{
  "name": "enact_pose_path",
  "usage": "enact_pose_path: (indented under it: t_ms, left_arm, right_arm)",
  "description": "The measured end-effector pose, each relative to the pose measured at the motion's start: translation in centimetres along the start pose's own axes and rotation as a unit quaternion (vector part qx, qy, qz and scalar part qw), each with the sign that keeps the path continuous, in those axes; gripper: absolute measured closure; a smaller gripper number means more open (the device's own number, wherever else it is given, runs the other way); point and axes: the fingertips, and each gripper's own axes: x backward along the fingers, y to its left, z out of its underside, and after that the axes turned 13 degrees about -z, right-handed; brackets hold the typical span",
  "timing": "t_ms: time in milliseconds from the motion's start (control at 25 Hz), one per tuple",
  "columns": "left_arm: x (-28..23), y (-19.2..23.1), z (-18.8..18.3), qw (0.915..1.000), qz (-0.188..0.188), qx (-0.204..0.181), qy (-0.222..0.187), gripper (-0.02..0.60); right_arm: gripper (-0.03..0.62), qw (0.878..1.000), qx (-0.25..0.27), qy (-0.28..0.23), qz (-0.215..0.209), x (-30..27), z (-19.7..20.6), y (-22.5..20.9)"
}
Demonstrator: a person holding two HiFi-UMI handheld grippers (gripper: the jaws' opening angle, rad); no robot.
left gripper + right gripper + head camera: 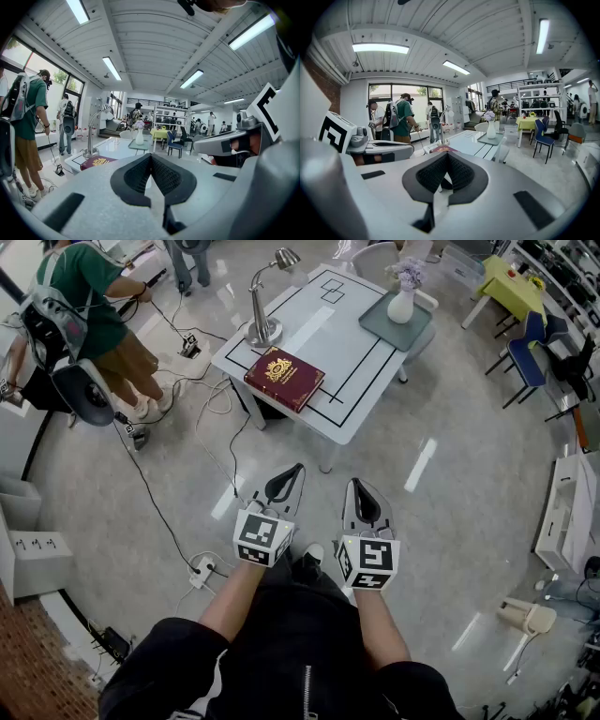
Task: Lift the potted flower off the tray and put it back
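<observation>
Potted flower (403, 289) stands upright on the grey tray (380, 326) at the far corner of the white table (328, 343), well apart from me. My left claw (296, 468) and right claw (355, 483) hover side by side above the floor (450, 493), both pinched shut, holding nothing.

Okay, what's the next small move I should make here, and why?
Probably step toward the white table and start opening the right gripper. The potted flower stands on its tray at the table's far corner, well beyond reach. The right gripper and the left gripper are both shut with nothing between their jaws.
</observation>
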Motion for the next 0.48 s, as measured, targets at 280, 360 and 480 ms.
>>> enact_pose_path:
  t_ms: [280, 360, 480]
  left_arm:
    - [-0.9, -1.1, -0.2, 1.0000, -0.003, -0.004, 0.001, 0.575]
    - [-1.2, -1.7, -0.3, 1.0000, -0.001, -0.007, 0.000, 0.575]
    - [-1.9, -2.5, -0.2, 1.0000, 0.001, -0.009, 0.000, 0.575]
  right_arm:
    - [0.588, 0.999, -0.011, -0.025, -0.017, 0.4, -0.7, -1.0]
    - [0.588, 0.999, -0.009, -0.026, -0.018, 0.6, -0.8, -1.6]
    - [0.588, 1.000, -0.011, -0.022, -0.016, 1.0, -0.5, -2.6]
